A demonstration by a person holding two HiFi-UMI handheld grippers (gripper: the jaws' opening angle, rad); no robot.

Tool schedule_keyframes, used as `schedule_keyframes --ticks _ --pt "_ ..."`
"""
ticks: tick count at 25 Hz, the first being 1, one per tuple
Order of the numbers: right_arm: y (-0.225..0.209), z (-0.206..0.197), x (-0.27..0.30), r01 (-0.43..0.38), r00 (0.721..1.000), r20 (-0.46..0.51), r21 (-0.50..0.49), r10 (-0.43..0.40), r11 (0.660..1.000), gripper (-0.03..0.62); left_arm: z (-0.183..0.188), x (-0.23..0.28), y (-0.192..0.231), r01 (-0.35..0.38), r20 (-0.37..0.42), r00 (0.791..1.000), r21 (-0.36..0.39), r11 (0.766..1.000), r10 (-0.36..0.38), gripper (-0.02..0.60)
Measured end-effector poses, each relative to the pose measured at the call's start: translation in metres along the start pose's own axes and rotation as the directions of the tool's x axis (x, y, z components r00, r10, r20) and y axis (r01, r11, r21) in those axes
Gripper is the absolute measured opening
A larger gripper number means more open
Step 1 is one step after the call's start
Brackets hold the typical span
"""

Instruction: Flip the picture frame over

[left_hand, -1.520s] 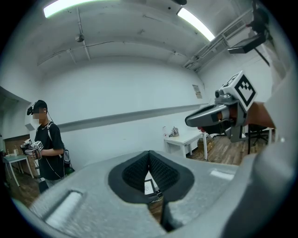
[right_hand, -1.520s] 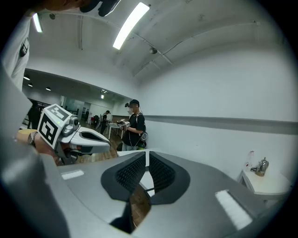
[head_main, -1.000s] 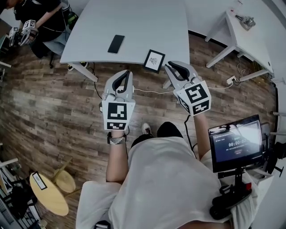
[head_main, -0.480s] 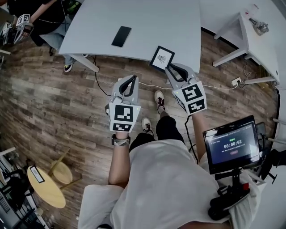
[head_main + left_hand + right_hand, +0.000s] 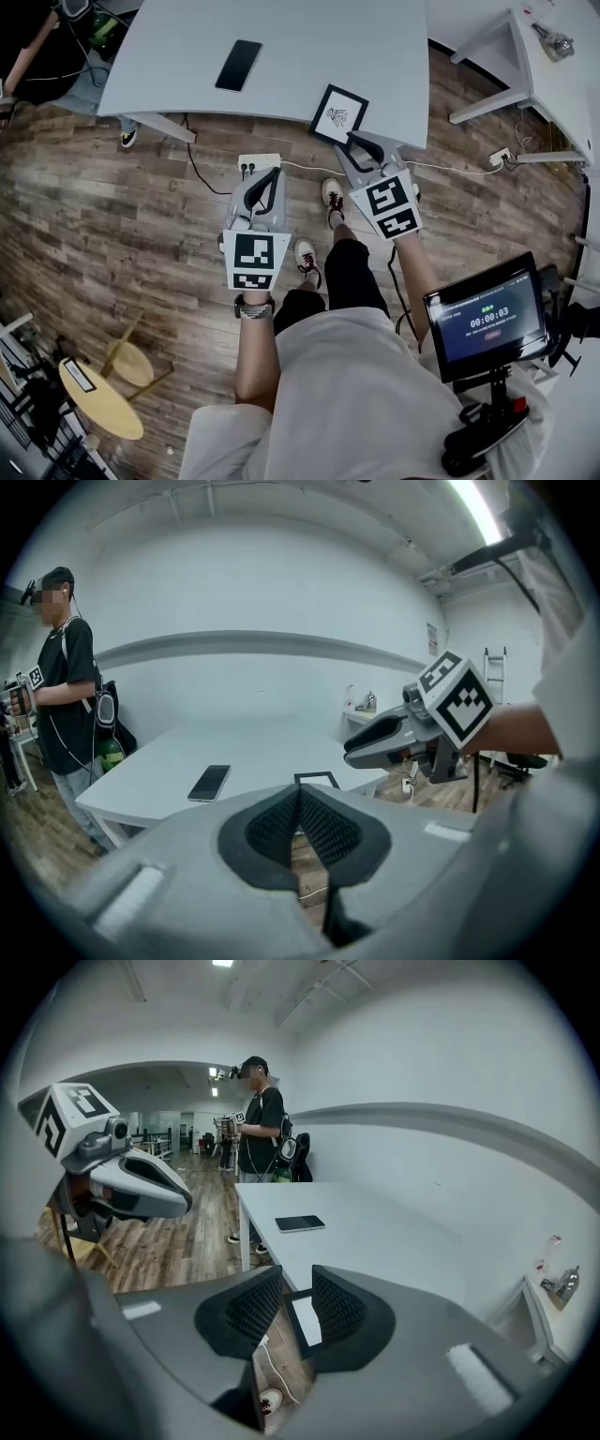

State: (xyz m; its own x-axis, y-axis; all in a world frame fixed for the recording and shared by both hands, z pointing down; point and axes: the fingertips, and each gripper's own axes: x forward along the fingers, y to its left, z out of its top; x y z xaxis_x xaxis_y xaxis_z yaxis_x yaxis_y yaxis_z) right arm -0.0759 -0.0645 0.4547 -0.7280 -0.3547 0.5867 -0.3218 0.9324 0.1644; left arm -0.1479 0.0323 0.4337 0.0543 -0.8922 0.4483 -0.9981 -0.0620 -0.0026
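A black picture frame (image 5: 338, 115) with a white print lies face up near the front edge of the grey table (image 5: 281, 37). My right gripper (image 5: 361, 143) hovers just short of that edge, right below the frame; its jaws are opening with a gap between the pads and nothing in it. In the right gripper view the frame (image 5: 302, 1320) shows through that gap, farther off. My left gripper (image 5: 271, 175) hangs over the floor to the left, away from the table, its pads meeting at the tips. In the left gripper view the frame (image 5: 317, 780) lies just past them.
A black phone (image 5: 238, 65) lies farther back on the table. A white power strip (image 5: 260, 162) and cables lie on the wooden floor under the table edge. A person (image 5: 66, 705) stands at the far left end. A second white table (image 5: 534, 56) is at right.
Both grippers have come down and closer to the table's front edge. The right jaws have spread apart; the left jaws stay together. The frame has not moved.
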Motion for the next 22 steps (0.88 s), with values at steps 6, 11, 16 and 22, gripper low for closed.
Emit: schedule_keyframes --ticks 6,11,16,22 --pt "-0.006 -0.033 0.040 0.011 0.996 -0.085 -0.081 -0.017 0.997 0.120 -0.029 0.027 0.009 -0.017 -0.043 0.999 -0.043 0.999 0.015 0.003" --pt "-0.004 -0.060 0.055 0.020 0.987 -0.154 -0.178 -0.048 0.984 0.167 -0.035 0.035 0.003 -0.012 -0.056 0.998 -0.044 0.999 0.009 0.003" --pt "-0.010 -0.078 0.071 0.058 0.977 -0.168 -0.400 -0.135 0.915 0.184 -0.042 0.047 -0.001 0.000 -0.069 0.998 -0.030 1.000 -0.002 0.003" --pt "-0.005 -0.099 0.092 0.030 0.974 -0.187 -0.466 -0.131 0.884 0.202 -0.064 0.063 0.000 0.016 -0.104 0.994 -0.017 1.000 -0.018 0.003"
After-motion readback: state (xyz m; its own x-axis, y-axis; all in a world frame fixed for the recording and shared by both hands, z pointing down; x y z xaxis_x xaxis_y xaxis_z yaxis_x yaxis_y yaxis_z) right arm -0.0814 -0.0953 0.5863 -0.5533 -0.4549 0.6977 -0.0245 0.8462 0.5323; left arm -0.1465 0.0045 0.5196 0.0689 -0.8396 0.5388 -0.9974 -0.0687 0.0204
